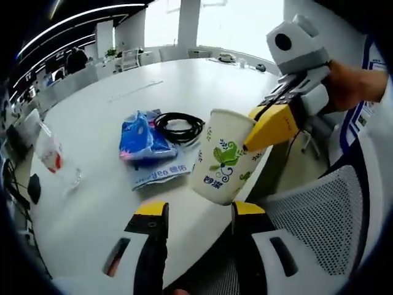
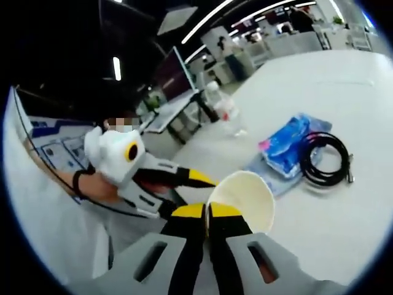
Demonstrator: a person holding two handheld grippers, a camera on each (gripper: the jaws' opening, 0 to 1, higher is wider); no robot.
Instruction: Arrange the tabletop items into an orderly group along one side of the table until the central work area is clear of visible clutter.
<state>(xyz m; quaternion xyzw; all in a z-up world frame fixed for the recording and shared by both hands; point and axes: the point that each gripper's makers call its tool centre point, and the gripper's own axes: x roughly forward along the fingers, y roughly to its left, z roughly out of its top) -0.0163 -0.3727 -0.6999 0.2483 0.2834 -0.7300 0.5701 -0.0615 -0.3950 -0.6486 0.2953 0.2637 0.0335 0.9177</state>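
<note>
The right gripper (image 2: 207, 212) pinches the rim of a paper cup (image 1: 222, 157) between nearly closed jaws, holding it tilted in the air just off the near edge of the round white table (image 1: 123, 80). The left gripper (image 1: 199, 212) hangs below the cup, jaws wide apart and empty. Behind the cup lie a blue tissue pack (image 1: 142, 136), a coiled black cable (image 1: 179, 126) and a plastic bottle (image 1: 54, 157), the far tabletop beyond them bare.

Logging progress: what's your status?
Right claw shut on paper cup rim, airborne. Left claw open, empty. Coiled cable, blue packet mid-table.
</note>
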